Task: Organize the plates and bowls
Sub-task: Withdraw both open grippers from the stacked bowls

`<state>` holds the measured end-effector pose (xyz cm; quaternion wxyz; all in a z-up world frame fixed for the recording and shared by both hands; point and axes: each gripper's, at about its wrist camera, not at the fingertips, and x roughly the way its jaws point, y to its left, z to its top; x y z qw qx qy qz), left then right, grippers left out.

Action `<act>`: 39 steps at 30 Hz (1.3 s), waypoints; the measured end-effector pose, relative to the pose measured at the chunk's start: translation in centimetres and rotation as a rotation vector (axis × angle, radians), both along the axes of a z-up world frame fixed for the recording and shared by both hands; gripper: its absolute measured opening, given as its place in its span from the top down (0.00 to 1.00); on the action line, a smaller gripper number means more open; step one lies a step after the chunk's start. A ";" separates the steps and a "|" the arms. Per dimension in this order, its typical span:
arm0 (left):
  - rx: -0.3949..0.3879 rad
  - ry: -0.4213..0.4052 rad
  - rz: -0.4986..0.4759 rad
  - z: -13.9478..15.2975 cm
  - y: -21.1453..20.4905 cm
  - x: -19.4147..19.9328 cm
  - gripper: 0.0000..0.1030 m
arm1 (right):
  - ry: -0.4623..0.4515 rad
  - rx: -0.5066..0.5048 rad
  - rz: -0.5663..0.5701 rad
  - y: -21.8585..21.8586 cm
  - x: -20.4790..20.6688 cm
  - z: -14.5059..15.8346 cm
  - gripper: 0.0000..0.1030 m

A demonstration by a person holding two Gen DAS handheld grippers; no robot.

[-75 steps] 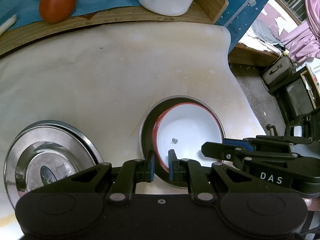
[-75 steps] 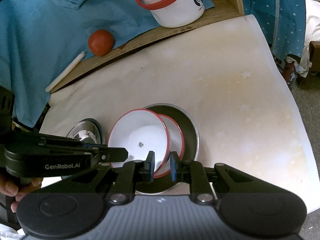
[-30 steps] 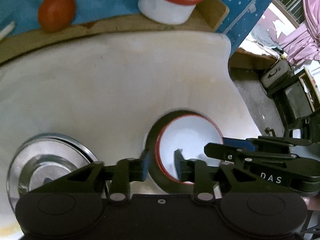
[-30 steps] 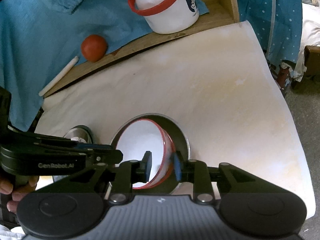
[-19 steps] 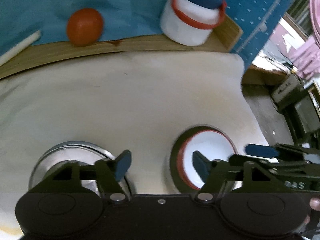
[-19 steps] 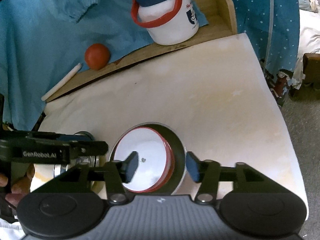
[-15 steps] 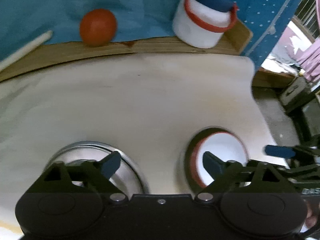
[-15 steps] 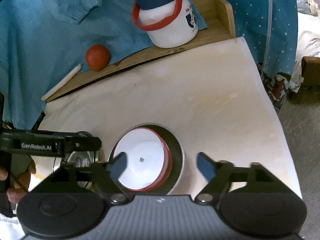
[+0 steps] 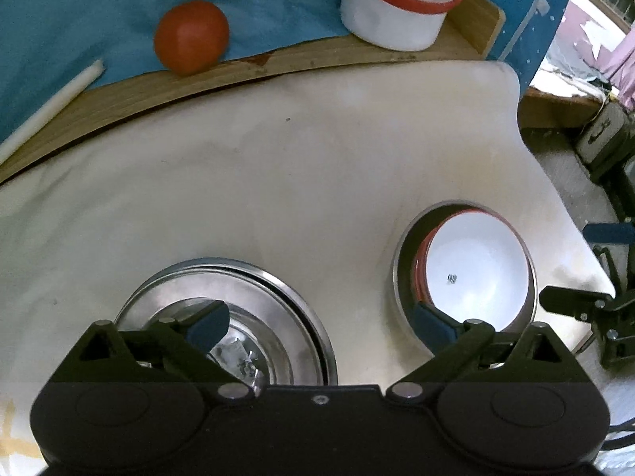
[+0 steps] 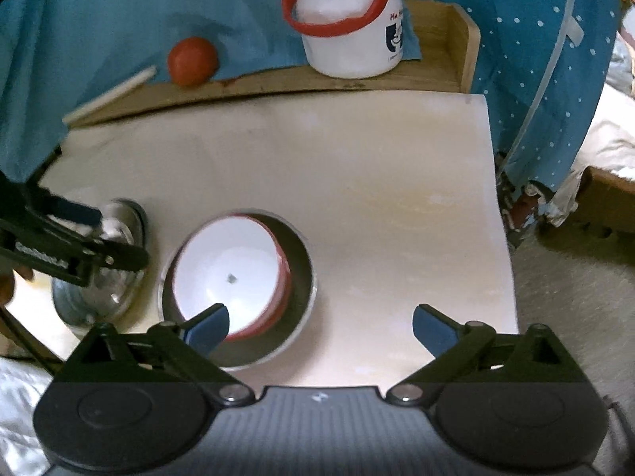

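The white bowls with red rims [image 9: 474, 267] now sit nested inside the steel bowl [image 9: 401, 277] on the cream-covered worktop [image 9: 278, 182], lying flat; the top one shows a small dark mark at its centre, and a second red rim peeks out beneath it on one side. Two and a half seconds ago the upper white bowl was tilted and pinched at its rim by both tools; now nothing touches it.

The left hand-held gripper [image 9: 317, 327] has just been opening, and its blue pads stand wide apart with nothing between them but bare cloth. One pad hangs over the stack of steel plates [image 9: 278, 297], the other over the near edge of the steel bowl, where a second ago both straddled the white bowl's rim. The right hand-held gripper [image 10: 321, 327] has likewise just been opening and is spread fully, holding nothing; its left pad lies over the white bowl's near edge, its right pad over the bare worktop.

Both views have pulled back from the bowls, so more of the worktop's far side shows: the wooden ledge [image 10: 397, 75], the red ball [image 10: 193, 61], the white stick [image 10: 111, 95] and the white jar with a red handle [image 10: 349, 39] against the blue cloth [image 10: 99, 20].
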<state>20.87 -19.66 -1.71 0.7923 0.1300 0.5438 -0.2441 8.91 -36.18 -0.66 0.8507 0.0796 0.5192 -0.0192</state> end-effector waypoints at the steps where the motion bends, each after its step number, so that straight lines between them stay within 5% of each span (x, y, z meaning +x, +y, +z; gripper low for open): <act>1: 0.005 -0.001 -0.003 -0.1 -0.1 -0.1 0.04 | 0.006 -0.015 0.011 0.0 0.1 -0.1 0.02; 10: 0.065 -0.022 -0.026 -0.6 -0.6 -1.0 0.05 | 0.039 -0.047 0.040 -0.6 1.0 -1.3 0.02; 39: 0.136 -0.092 -0.208 -2.0 -2.5 -0.4 0.29 | 0.083 -0.030 0.035 -1.5 1.9 -3.4 0.03</act>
